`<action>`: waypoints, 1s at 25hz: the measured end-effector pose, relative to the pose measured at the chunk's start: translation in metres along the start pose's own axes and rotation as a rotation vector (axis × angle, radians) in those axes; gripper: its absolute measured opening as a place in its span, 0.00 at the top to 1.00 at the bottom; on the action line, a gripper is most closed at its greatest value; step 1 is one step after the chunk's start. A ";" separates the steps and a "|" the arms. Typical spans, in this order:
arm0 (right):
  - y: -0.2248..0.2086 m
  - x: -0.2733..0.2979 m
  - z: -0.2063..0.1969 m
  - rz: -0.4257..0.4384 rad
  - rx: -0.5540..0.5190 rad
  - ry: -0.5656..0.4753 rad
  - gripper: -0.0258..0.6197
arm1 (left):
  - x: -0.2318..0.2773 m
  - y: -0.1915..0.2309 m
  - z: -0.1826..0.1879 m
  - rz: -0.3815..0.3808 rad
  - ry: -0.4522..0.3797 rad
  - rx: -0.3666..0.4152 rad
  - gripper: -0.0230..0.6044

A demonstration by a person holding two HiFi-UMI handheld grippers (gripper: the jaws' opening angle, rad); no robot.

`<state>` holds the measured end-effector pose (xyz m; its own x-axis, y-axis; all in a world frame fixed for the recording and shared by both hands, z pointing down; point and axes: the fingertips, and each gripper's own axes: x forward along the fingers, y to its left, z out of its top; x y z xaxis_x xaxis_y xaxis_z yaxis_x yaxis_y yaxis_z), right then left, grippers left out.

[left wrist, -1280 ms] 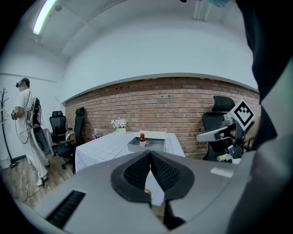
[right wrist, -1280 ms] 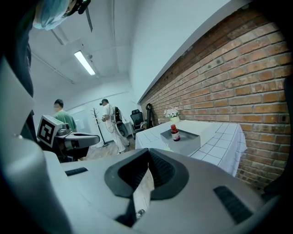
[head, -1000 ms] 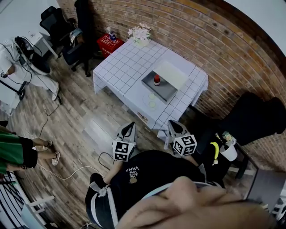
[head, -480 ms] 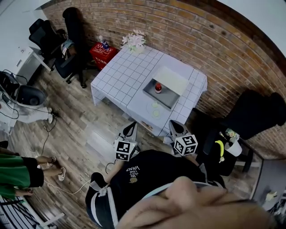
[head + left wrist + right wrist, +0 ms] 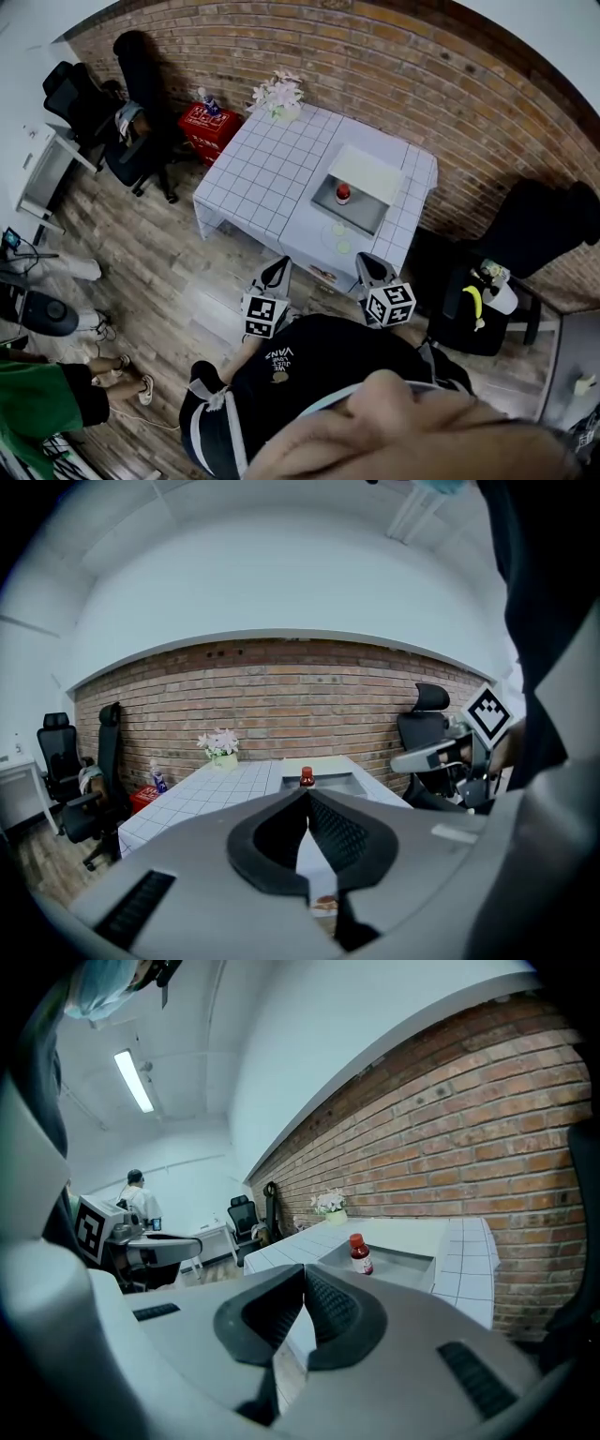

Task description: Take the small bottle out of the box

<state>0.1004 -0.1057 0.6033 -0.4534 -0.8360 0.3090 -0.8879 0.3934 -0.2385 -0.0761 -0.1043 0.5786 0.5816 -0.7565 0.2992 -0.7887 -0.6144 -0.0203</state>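
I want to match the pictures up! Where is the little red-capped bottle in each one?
Head view: small bottle above the middle, standing in the grey box.
Left gripper view: the middle of the picture.
Right gripper view: a bit right of the middle.
Shared landmark: the flowers, up-left of the bottle every time.

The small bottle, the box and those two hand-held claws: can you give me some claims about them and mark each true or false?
1. The small bottle stands upright in the box. True.
2. The right gripper holds the bottle. False: its jaws are shut on nothing, short of the table.
3. The flowers sit at a far corner of the table. True.
4. The left gripper has its jaws wide apart. False: they are together, empty.
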 end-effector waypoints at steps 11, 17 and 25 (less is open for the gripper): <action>0.023 0.027 -0.002 -0.126 0.061 -0.043 0.96 | -0.004 0.054 -0.010 -0.086 0.011 0.027 0.94; 0.029 0.029 -0.009 -0.169 0.083 -0.042 0.96 | 0.001 0.065 -0.013 -0.107 0.000 0.023 0.95; 0.009 0.036 -0.005 -0.166 0.073 -0.025 0.96 | 0.020 0.058 -0.011 -0.105 0.002 0.003 0.94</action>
<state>0.0753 -0.1302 0.6172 -0.2986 -0.8967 0.3267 -0.9418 0.2216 -0.2527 -0.1129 -0.1523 0.5941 0.6609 -0.6873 0.3013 -0.7227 -0.6911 0.0088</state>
